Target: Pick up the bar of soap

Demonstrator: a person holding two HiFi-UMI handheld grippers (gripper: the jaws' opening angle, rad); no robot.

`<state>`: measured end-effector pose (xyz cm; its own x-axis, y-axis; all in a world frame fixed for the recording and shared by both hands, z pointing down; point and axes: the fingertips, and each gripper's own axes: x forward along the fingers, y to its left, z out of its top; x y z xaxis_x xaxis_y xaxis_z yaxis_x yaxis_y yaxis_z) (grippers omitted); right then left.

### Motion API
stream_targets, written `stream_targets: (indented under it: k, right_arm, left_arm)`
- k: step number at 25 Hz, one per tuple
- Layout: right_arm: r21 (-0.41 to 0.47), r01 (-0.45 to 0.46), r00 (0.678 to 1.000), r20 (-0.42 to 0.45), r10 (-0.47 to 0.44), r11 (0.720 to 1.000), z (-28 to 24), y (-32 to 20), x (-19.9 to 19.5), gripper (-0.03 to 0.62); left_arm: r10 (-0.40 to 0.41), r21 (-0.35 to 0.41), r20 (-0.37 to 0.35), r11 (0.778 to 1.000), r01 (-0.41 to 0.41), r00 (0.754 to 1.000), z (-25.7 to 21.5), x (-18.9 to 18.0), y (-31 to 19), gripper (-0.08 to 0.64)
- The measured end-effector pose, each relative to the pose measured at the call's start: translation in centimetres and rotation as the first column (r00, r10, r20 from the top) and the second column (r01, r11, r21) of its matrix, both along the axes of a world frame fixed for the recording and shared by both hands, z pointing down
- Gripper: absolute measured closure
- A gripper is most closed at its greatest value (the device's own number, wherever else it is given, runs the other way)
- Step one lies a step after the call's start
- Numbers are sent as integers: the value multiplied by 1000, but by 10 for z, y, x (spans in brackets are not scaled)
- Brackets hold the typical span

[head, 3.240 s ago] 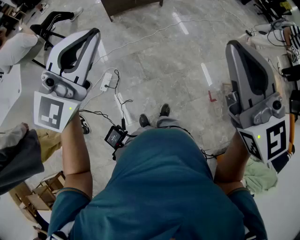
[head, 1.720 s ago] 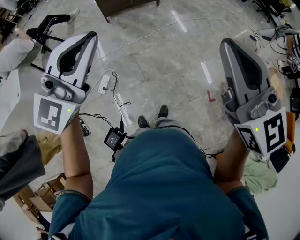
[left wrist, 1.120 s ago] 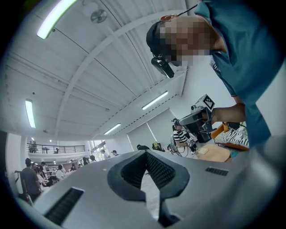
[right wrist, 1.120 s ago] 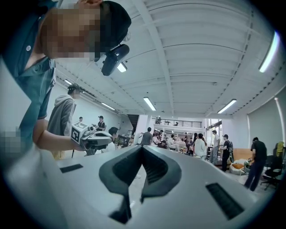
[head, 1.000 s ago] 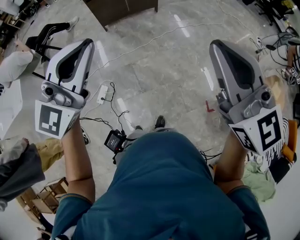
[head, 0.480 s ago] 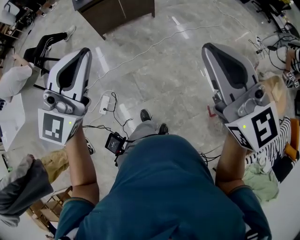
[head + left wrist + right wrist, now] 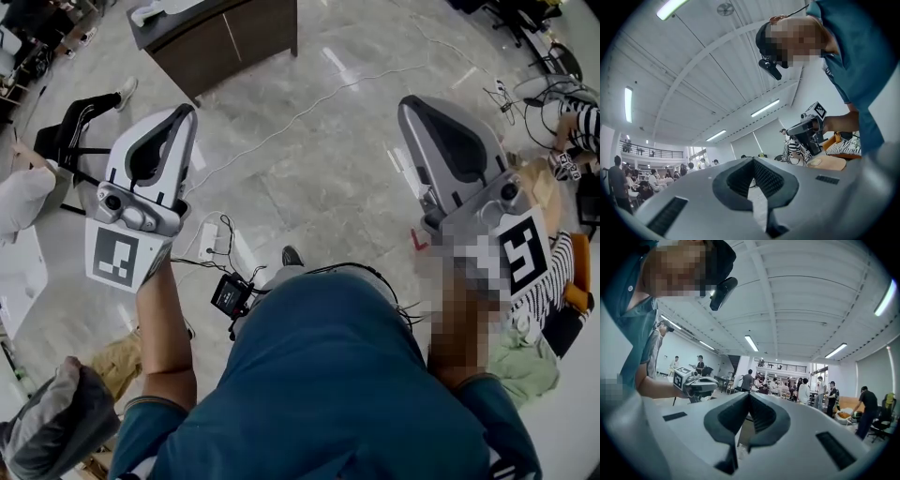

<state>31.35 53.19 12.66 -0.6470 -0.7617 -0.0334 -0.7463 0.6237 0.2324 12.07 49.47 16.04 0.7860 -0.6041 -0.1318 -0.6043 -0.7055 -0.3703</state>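
Head view, looking steeply down: a person in a teal short-sleeved shirt [image 7: 328,384] stands on a grey polished marble floor [image 7: 328,178] with both arms stretched forward, a grey-and-white two-jaw tool in each hand. The left gripper [image 7: 189,112] points toward the top edge of the floor, its black-and-white square marker cube [image 7: 116,259] facing the camera; the right gripper [image 7: 406,101] runs alongside it, well apart, with its own marker cube [image 7: 523,259] near the right edge. A dark brown wooden cabinet [image 7: 225,37] stands on the floor at the top, a thin white cable [image 7: 309,108] trails across the slabs between the two tools, and a small black boxy device [image 7: 228,295] hangs at the person's waist. A black chair [image 7: 70,141] stands near the floor's left edge. Left gripper view shows its dark ribbed pads [image 7: 765,180] drawn together at the tips with nothing between them, aimed at a white vaulted ceiling [image 7: 703,70] with strip lights. Right gripper view shows its pads [image 7: 761,419] likewise closed tip to tip and empty, with a crowd of standing people [image 7: 801,391] far down the hall. Where the bar of soap lies cannot be told from any of the three views.
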Motion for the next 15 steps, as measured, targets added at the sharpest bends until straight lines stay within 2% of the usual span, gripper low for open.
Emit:
stream_targets:
  k: [9,15]
  right_arm:
    - [-6,6,1000,-19,-6,1000,-5,-42,-6,578]
    - [-11,44,999,-9,-45,999,-2,-72,23,578]
  left_arm:
    - [2,-15,9,1000,-2,1000,29,-8,-63,557]
    - [-43,-39,14,998,44,999,50,11,-100,557]
